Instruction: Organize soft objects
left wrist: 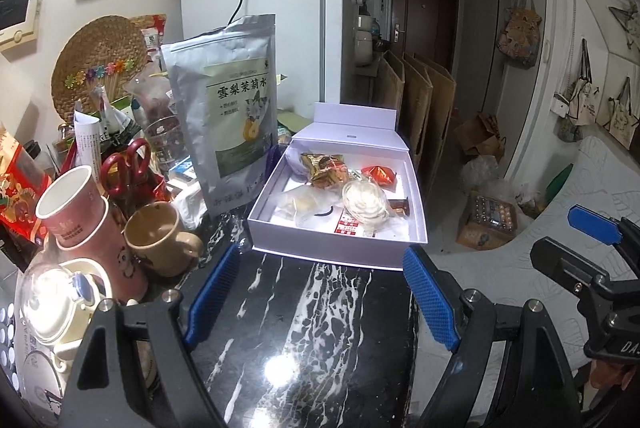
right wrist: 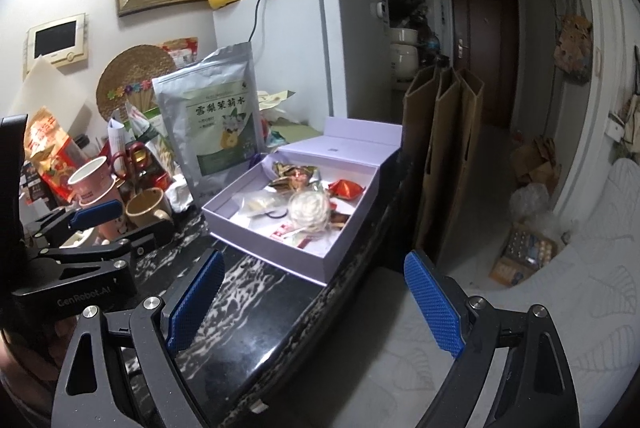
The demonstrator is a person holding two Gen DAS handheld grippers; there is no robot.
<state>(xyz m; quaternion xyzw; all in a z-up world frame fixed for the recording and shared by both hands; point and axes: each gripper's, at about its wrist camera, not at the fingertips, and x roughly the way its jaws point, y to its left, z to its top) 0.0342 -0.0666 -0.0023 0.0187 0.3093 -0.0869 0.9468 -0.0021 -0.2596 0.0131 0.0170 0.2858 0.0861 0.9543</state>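
An open lilac box (left wrist: 336,248) (right wrist: 276,252) sits on the black marble counter (left wrist: 304,340) (right wrist: 248,312). It holds several soft snack packs: a gold-brown wrapper (left wrist: 324,165) (right wrist: 294,173), a red-orange packet (left wrist: 378,175) (right wrist: 346,187), a round white bun in clear wrap (left wrist: 366,205) (right wrist: 310,209) and a pale clear-wrapped piece (left wrist: 300,205) (right wrist: 258,205). My left gripper (left wrist: 320,298) is open and empty, just in front of the box. My right gripper (right wrist: 314,302) is open and empty, near the counter's right edge. The right gripper shows at the right of the left wrist view (left wrist: 588,240).
A tall silver pouch (left wrist: 232,107) (right wrist: 216,119) stands left of the box. Paper cups (left wrist: 76,211), a tan mug (left wrist: 160,236), red scissors (left wrist: 128,163) and clutter crowd the left. A white fridge (left wrist: 288,27) stands behind. Cardboard sheets (right wrist: 440,163) lean beyond the counter.
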